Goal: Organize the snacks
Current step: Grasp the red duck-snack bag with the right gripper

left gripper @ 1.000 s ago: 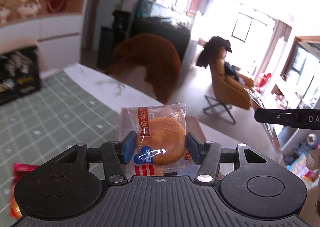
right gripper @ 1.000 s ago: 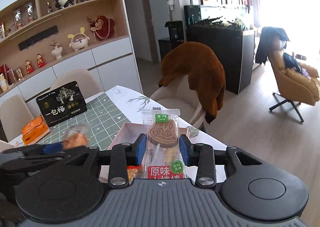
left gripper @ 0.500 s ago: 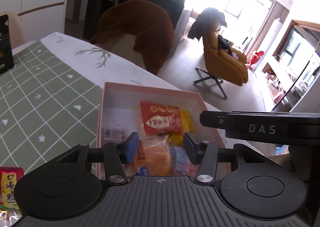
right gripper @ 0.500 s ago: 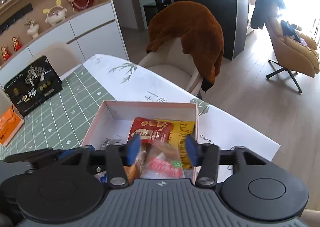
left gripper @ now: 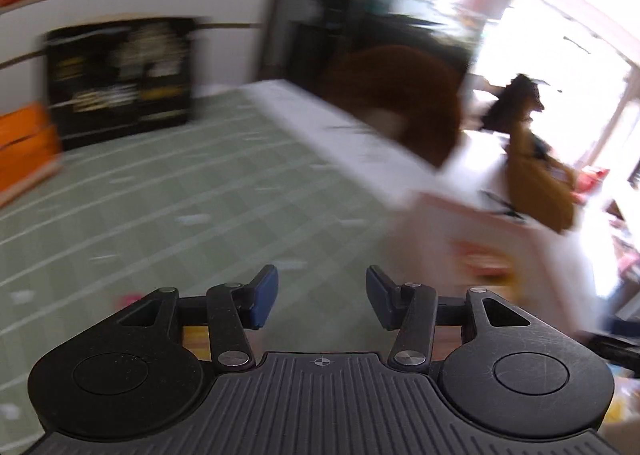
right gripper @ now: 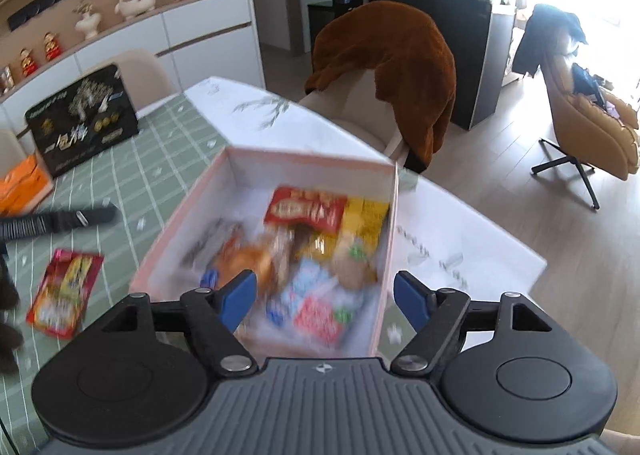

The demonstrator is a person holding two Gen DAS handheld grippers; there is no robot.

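Note:
My right gripper [right gripper: 324, 295] hovers just above the open pink box [right gripper: 308, 165]; its jaws are opening and nothing is pinched between the blue pads. In the box lie several snacks: a red packet [right gripper: 306, 209], a yellow packet [right gripper: 366, 221], a wrapped round cake [right gripper: 244, 261] and a biscuit packet [right gripper: 352, 265]. My left gripper [left gripper: 322, 291] is open and holds nothing, over the green checked tablecloth [left gripper: 200, 207]; that view is blurred, with the pink box [left gripper: 460, 223] to its right. A red snack packet [right gripper: 66, 291] lies on the cloth left of the box.
A black gift box [right gripper: 82, 121] and an orange box [right gripper: 22, 185] stand at the table's far left. A chair with a brown throw [right gripper: 392, 55] is behind the table edge. A tan armchair [right gripper: 588, 115] stands on the floor at right.
Both grippers have let their packets go into the box. The left gripper swung left, away from the box and over the cloth. The right gripper sank toward the box and its jaws widened.

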